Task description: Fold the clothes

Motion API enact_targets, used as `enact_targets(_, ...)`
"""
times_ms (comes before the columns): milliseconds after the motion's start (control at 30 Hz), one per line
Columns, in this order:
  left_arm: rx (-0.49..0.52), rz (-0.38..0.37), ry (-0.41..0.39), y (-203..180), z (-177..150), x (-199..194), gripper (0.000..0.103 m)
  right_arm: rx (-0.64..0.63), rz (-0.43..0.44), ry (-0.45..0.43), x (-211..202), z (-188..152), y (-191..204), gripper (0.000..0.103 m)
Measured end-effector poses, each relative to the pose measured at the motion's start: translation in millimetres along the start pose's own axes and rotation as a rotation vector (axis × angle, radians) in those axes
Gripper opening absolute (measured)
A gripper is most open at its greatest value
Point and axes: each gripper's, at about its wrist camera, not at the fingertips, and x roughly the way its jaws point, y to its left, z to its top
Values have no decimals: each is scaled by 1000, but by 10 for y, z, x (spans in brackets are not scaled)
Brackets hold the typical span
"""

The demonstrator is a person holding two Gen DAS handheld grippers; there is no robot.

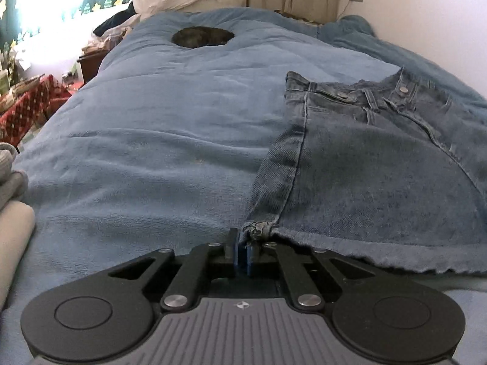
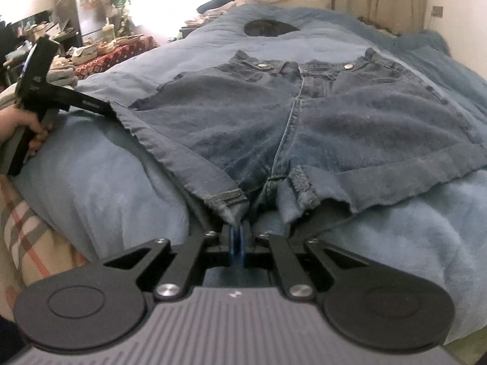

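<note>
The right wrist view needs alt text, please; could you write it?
The right tongs are shut on the hem of denim shorts spread on a blue blanket. At far left, a hand holds the left tongs at the shorts' edge.

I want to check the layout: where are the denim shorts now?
The denim shorts lie flat on the blue blanket, waistband toward the curtains; the left gripper pinches the left hem corner, the right gripper the hem near the crotch.

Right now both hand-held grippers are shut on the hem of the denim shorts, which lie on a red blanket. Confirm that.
One thing is wrong: the blanket is blue, not red, as both wrist views show. The rest holds: the left hand-held gripper and the right hand-held gripper are each shut on the hem of the denim shorts.
</note>
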Motion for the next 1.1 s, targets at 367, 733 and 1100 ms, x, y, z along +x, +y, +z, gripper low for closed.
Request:
enact_targets(367, 46, 92, -17, -76, -129, -277, 24, 62, 89, -58, -268, -133, -146, 5)
enact_targets(733, -1, 54, -116, -298, -145, -846, 23, 137, 115, -145, -722, -89, -800, 9)
enact_targets(1100, 35, -209, 0, -1045, 813, 348, 11, -6, 132, -99, 168, 1235, -1546, 21)
